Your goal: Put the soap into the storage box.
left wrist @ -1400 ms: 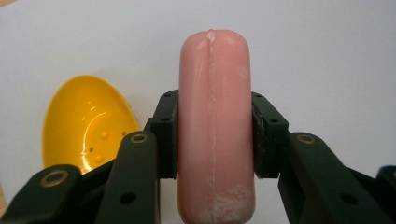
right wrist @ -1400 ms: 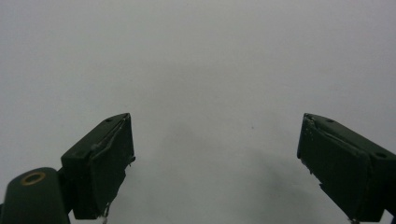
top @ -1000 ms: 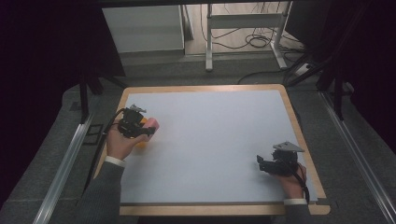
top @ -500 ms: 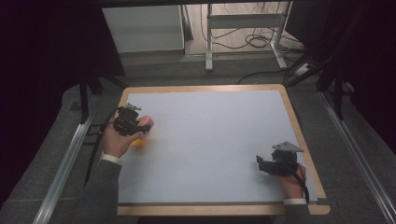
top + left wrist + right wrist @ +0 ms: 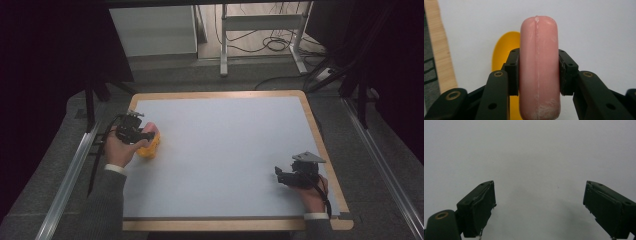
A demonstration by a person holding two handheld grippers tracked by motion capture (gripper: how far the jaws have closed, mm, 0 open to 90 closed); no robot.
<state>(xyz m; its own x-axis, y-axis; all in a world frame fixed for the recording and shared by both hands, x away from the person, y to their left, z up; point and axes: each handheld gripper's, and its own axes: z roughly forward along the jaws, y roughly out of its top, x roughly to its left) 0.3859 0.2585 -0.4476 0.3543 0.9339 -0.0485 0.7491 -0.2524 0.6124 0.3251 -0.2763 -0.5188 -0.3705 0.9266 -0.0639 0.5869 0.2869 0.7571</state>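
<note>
Left gripper [image 5: 537, 72]: clamped on a smooth pink sausage-shaped piece [image 5: 539, 67] with rounded ends and a faint seam down its middle, both black pads pressed flat against its sides. Held near the left edge of the pale grey table mat [image 5: 225, 150] with its wooden border, as seen from the high view, where the left gripper [image 5: 134, 131] sits in the person's left hand [image 5: 120, 150].

Just under and beside the pink piece: a yellow, rounded, glossy plastic shape [image 5: 504, 52], lying on the mat and partly hidden behind the left jaw; bun, banana or dish, cannot tell. Touching the pink piece or merely below it: also unclear.

Right gripper [image 5: 539, 210]: jaws spread wide, nothing between them, bare mat beneath. In the high view, the right gripper [image 5: 295, 175] resting toward the mat's near right corner, well apart from the yellow shape.

Progress, as a judgement: pick-up done, grip secure, pink piece brought next to the yellow shape. Left to do, probably: settling the pink piece on or in the yellow shape, letting go, and drawing the left hand clear. No part for the right hand so far.
</note>
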